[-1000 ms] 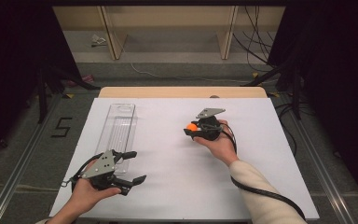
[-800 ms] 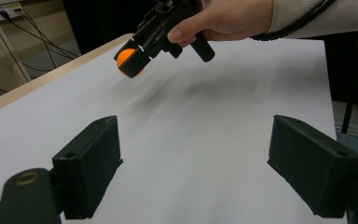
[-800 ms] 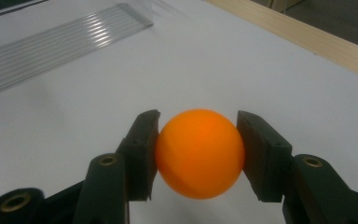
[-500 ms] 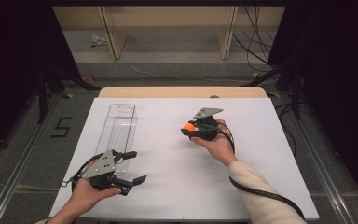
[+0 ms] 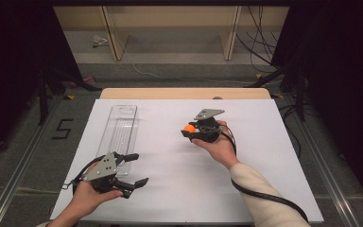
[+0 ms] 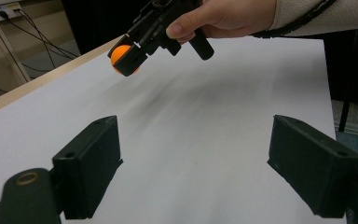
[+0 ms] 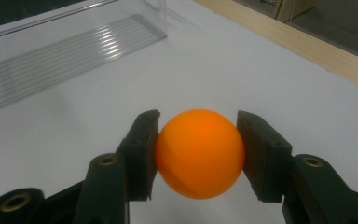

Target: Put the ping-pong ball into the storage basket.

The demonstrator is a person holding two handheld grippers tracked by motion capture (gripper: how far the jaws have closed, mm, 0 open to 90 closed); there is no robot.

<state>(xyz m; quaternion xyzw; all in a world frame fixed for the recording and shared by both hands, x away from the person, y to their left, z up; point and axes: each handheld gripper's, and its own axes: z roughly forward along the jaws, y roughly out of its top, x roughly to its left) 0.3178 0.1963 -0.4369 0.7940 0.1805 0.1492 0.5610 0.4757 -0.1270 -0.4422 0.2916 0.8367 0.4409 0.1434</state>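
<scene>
Right gripper [image 7: 198,154] clamps the orange ball [image 7: 199,153] between both pads, above the white table [image 5: 170,189]. Clear plastic tray [image 5: 119,132] lies ahead of the left gripper [image 5: 134,169], whose jaws stand wide apart, nothing between.

Orange ball [image 7: 199,153]: smooth plastic with a soft satin sheen, clamped between the matt black plastic pads of the right gripper [image 7: 198,154], which carries a dull grey metal plate [image 5: 209,114] on top. Clear tray [image 5: 119,133], far left: transparent glossy plastic with a finely ribbed floor that catches the light. Table [image 5: 170,179]: smooth matt white top, with a pale wood strip [image 5: 184,93] along its far edge; left gripper [image 6: 193,170]: matt black plastic with brass-coloured rivets.
</scene>
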